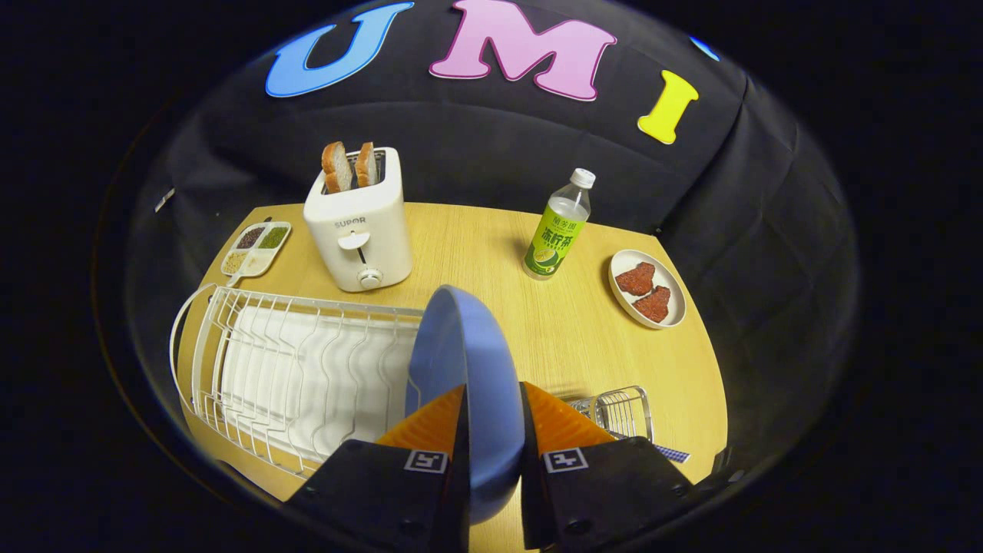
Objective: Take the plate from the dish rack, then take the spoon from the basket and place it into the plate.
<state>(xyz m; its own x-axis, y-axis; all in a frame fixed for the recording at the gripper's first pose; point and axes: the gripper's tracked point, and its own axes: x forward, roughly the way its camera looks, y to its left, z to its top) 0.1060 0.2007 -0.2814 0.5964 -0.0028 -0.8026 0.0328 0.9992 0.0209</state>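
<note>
The jaws clamp the blue plate point(468, 376) on edge, upright, both fingers point(430, 426) pressing its faces, lifted just right of the dish rack point(292, 369). Held only by its rim, it could pivot or slip, or clip the rack's wires. The gripper point(494, 430) points forward and level above the desk point(476, 238), with the spoon basket point(622, 411) near right.

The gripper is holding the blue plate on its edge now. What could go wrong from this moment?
1. The gripper pinches the blue plate only at its rim, upright; it might slip or swing.
2. The plate hangs beside the dish rack and could catch its wires.
3. The small wire basket lies close behind; a careless set-down may knock it.
</note>
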